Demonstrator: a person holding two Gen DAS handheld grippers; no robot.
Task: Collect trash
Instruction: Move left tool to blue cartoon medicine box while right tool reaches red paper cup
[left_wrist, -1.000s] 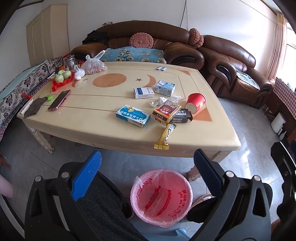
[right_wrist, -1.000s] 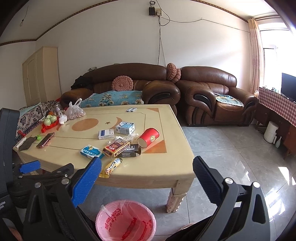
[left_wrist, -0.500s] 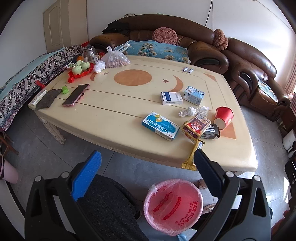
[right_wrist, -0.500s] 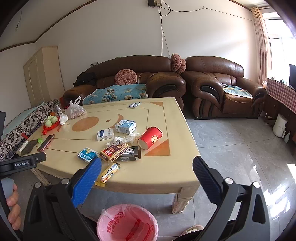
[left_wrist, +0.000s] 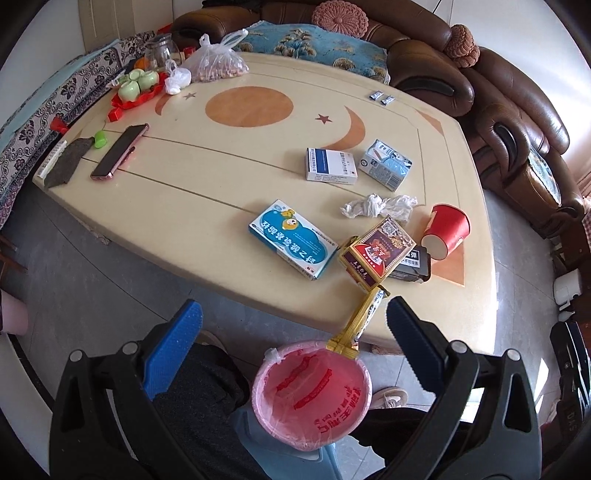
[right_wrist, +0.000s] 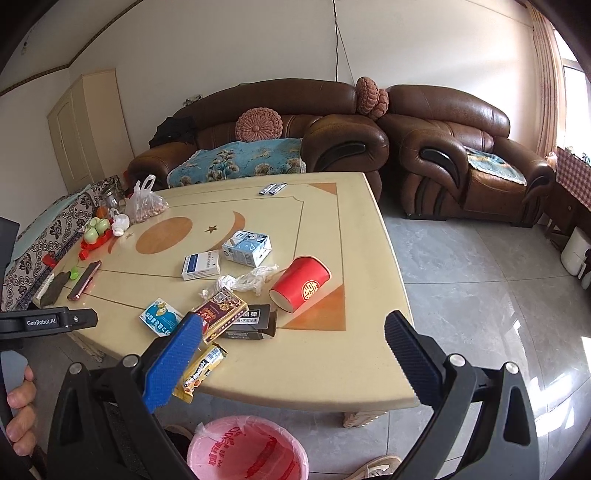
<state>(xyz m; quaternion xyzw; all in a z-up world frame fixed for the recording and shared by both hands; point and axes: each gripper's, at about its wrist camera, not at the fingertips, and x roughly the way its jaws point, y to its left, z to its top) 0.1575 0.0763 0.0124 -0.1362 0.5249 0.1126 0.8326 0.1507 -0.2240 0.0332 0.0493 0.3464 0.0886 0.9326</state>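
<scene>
The yellow snack wrapper (left_wrist: 364, 319) overhangs the table's (left_wrist: 207, 206) near edge, above the pink-lined bin (left_wrist: 311, 395). Both grippers, left (left_wrist: 291, 325) and right (right_wrist: 293, 345), are spread and empty. Pinch its overhanging end, probably flimsy, then drop it straight down.

black claw (left_wrist: 293, 330) frames with silver screws, one blue and one black ribbed finger pad each

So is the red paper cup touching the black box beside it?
Apart. The right wrist view shows a strip of bare table between the red paper cup, lying on its side, and the black box; the left wrist view agrees.
</scene>
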